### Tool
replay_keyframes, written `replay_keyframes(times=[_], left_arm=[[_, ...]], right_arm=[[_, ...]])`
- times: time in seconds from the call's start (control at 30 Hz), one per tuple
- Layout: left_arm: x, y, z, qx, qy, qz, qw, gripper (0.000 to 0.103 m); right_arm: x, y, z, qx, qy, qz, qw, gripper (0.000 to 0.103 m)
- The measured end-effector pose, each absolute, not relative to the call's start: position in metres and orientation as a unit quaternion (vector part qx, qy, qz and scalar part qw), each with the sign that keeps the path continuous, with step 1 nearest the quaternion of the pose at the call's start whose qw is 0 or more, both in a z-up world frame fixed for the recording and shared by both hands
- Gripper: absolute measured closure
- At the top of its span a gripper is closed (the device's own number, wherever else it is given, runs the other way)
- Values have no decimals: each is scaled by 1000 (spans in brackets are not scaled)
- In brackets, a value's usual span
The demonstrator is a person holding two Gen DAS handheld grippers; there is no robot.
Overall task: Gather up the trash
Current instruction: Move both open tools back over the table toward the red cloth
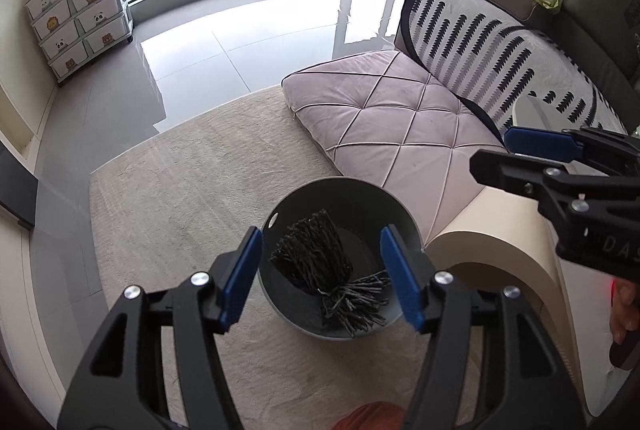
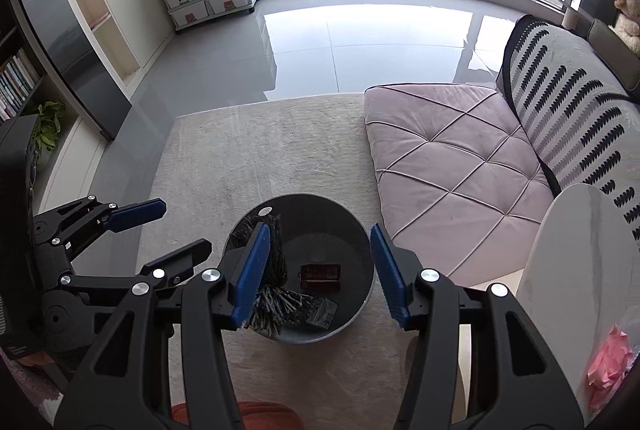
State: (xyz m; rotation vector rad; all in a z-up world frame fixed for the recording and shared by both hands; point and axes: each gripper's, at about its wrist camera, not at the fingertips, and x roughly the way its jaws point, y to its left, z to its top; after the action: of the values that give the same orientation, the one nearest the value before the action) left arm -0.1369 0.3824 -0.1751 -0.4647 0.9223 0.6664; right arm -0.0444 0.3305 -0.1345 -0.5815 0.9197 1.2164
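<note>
Beige low-pile rug (image 1: 168, 189) on glossy grey tiles, big windows behind. Round grey plastic bin (image 1: 404, 230) sits on the rug straight ahead of and below both grippers. Left gripper (image 1: 322, 276): jaws apart, nothing between the pads, hanging right over the bin mouth. Right gripper (image 2: 318, 274): also apart and empty, likewise over the bin. Dark frayed string tassel bundle (image 1: 320, 262) lies inside the bin, under the left gripper's gap.

Judgement: drop looks done; step in hand is clearing away for the next piece. Do it well by lifting straight out without clipping the rim or the other gripper, which is close alongside.

Right wrist view shows more bin contents: a small dark red rectangular packet (image 2: 321, 274) and a grey-blue printed wrapper (image 2: 326, 318) beside the tassel, plus crumpled pink paper (image 2: 608, 366) on the white round tabletop (image 2: 568, 270) to that gripper's right, likely next trash. Left wrist view hides these.
</note>
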Motion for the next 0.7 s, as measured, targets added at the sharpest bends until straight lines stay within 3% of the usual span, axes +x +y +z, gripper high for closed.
replay_keyframes(times=[0.5,0.63,0.7], left_arm=[[-130,350,-129,-185,427,292,835,41],[-126,334,-119,-175,427,276,843,32],[-120,322,-114,-167,427,265,848,31]], right_arm=[[-30,293,-112,-231,414,527,705,52],[-22,265,-101,-212,415,510,723,40],[-17,246,-96,-203,416,498,734,38]])
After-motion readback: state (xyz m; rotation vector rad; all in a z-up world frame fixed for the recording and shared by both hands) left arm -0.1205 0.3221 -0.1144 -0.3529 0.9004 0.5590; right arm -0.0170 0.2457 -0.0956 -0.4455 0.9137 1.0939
